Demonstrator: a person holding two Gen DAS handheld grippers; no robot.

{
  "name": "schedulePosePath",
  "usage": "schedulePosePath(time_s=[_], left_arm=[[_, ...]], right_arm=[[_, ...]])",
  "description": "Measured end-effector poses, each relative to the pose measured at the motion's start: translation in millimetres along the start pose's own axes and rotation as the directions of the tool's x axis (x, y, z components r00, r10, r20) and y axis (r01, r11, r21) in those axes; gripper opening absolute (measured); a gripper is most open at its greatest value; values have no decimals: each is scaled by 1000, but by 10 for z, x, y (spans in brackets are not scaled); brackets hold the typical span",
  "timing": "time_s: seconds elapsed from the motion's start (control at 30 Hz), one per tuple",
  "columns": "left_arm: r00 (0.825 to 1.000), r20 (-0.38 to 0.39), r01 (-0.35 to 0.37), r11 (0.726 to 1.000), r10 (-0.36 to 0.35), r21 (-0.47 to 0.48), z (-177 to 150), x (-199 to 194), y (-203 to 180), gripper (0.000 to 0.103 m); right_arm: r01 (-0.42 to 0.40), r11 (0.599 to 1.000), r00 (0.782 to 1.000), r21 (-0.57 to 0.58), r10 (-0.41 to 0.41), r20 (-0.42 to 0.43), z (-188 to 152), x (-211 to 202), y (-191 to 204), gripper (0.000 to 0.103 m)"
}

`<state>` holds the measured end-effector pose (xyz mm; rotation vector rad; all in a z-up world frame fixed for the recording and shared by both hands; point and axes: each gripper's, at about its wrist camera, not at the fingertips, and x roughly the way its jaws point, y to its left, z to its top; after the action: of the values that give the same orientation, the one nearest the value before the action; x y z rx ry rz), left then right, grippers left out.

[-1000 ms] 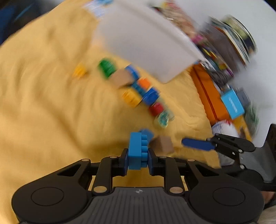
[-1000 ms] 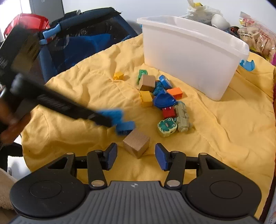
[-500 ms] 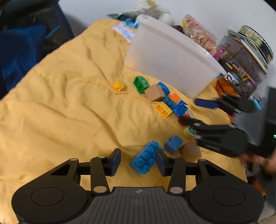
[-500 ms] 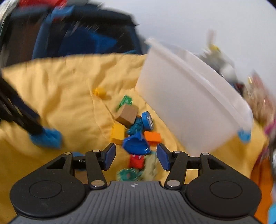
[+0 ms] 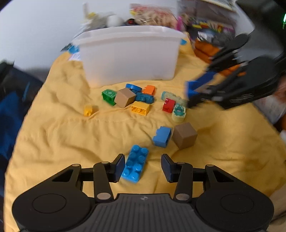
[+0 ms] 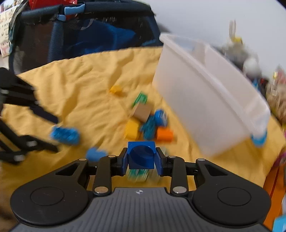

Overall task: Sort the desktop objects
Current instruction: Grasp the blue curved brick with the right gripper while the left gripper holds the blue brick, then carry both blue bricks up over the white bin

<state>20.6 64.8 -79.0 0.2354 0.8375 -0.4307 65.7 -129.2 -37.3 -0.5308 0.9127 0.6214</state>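
Between the right gripper (image 6: pixel 141 158) pads, a glossy dark-blue block (image 6: pixel 141 154).

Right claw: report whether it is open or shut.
Shut on the dark blue block: the right claw has just been closing, both pads pressing its sides.

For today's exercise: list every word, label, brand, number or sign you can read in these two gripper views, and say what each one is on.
No text can be read in either view.
Snack bag behind the white bin: print too blurred to read.
Stacked books at the right: covers too blurred.
Small paper label beside the bin: too small to read.
Green brick: pale pattern, not legible.
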Motion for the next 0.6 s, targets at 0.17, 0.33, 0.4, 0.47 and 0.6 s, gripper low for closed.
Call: schedulePosePath(time_s=[0.17, 0.33, 0.4, 0.47, 0.6], left_arm=[[995, 7, -101, 989, 100, 109, 13, 111, -89, 49], [997, -54, -51, 997, 54, 62, -20, 216, -25, 48], [997, -53, -51, 998, 54, 40, -49, 223, -19, 47], [998, -58, -27, 1000, 26, -4, -53, 219, 16, 28], [998, -57, 32, 997, -36, -65, -48, 132, 50, 27]], right_arm=[[-53, 994, 989, 93, 66, -135, -352, -54, 68, 34], [-90, 982, 969, 165, 125, -213, -524, 66, 114, 34], [-69, 978, 974, 199, 109, -197, -536, 162, 139, 36], [-38, 977, 985, 209, 71, -155, -532, 157, 170, 50], [-22, 966, 997, 259, 42, -72, -573, 23, 143, 57]])
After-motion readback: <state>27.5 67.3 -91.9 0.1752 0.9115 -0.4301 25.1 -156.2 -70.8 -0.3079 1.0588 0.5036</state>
